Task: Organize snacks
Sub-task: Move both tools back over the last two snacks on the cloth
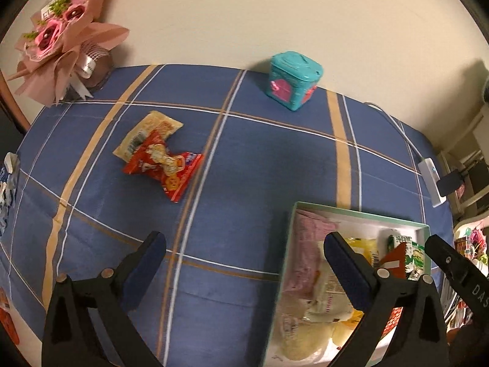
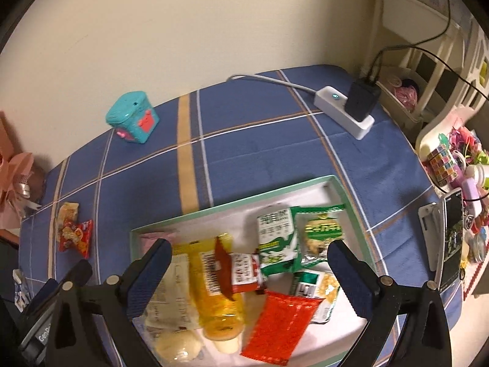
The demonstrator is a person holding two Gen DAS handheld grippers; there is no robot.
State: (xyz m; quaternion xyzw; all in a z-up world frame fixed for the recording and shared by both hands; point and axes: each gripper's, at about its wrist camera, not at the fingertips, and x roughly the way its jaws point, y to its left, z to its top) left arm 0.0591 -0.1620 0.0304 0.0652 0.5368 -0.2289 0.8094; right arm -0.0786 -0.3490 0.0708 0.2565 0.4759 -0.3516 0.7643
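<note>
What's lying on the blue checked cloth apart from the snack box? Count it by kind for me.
Loose snack packets: 2, a beige packet and a red packet
Teal tin: 1
Pink bouquet: 1
White power strip: 1
Total: 5, leaving out half-seen things at the cloth's edges.

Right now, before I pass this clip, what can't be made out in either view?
- Box, both views: its near end is cut off by the bottom edge and hidden behind the hand-held gripper fingers.
- Pale packet, left wrist view: partly hidden under the red packet.
- Blue-and-white item, left wrist view: cut off by the left edge, unidentifiable.
- Packet print: too small to read.
</note>
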